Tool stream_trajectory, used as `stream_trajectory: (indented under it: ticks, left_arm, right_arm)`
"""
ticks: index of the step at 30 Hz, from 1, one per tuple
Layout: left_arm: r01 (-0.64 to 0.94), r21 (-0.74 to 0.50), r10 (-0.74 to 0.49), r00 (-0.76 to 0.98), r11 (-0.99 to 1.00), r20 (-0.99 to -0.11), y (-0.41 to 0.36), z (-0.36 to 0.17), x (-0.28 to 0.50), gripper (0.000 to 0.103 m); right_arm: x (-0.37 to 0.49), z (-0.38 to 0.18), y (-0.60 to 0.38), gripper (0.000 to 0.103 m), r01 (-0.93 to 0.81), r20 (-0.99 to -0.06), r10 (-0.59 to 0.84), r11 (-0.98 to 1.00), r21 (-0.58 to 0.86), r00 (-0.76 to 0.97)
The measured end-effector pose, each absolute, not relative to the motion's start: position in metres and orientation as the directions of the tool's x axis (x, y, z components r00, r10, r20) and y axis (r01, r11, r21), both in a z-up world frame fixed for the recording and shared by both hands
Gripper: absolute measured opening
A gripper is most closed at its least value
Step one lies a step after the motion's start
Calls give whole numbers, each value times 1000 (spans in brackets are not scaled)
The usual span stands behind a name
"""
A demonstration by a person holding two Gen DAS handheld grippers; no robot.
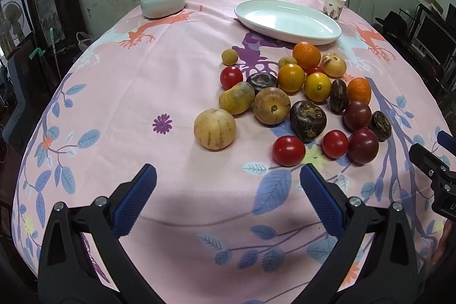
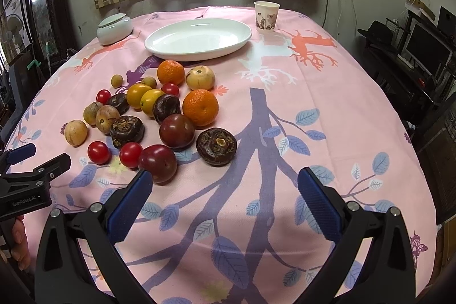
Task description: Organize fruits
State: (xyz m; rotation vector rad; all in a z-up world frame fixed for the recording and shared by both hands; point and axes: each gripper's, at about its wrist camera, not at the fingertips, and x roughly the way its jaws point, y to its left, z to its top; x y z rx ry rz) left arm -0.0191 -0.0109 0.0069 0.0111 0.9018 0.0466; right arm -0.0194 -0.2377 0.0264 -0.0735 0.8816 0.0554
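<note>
Both grippers hover above the pink floral tablecloth (image 1: 142,76) with fingers spread apart, holding nothing: left gripper (image 1: 228,184), right gripper (image 2: 225,187). Beyond them lies a loose fruit pile (image 2: 159,116): two oranges, five red tomatoes, two dark plums and four brown water chestnuts. Behind it sits one empty white oval plate (image 2: 199,50).

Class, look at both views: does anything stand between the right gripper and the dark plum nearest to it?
Nothing visible does. The right gripper is open, and the dark plum lies just beyond its left finger on bare tablecloth.
</note>
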Motion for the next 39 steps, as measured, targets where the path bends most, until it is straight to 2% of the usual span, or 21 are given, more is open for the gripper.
stream_trajectory:
  ticks: [6,12,15,16,18,22,25,29,36,37,39]
  left_arm:
    - [-50,64,81,656,997,-750,16,11,-18,101]
    - [-15,53,50,636,998,-770,25,4,2,101]
    - [-4,86,69,627,996,-776,17,-2,15,101]
    - [-9,78,66,627,997,-776,16,-3,19,99]
    - [-9,41,38,610,999,-792,16,-7,27,84]
    - [4,15,11,550,1000,-835,12,-25,39,74]
    - [22,-5,-16,563,1000,-826,11,-29,40,42]
    - [42,31,0,592,999,-806,6,-31,37,42]
    - [44,-33,-53,599,998,-799,16,-31,37,42]
    - [43,-38,-56,599,998,-799,16,-31,38,42]
    - [44,-47,-63,599,998,-798,17,-32,37,42]
  right_arm:
    - [-21,21,-241,102,-117,-782,25,991,-61,623]
    - [-20,18,-244,102,-116,-786,36,992,-45,617]
    - [-20,20,-244,102,-117,-786,29,992,-56,618]
    - [-21,20,-245,102,-116,-786,27,992,-57,618]
    - [-21,21,-247,102,-107,-786,20,993,-59,618]
    - [-20,22,-255,102,-87,-787,5,994,-61,617]
    - [-18,21,-257,102,-79,-791,-5,995,-68,612]
    - [-8,16,-255,102,-92,-798,-22,991,-96,602]
    - [33,-4,-241,102,-194,-831,-52,963,-189,554]
    - [37,-6,-239,101,-209,-834,-36,961,-180,551]
    - [46,-12,-236,92,-238,-849,-9,958,-158,528]
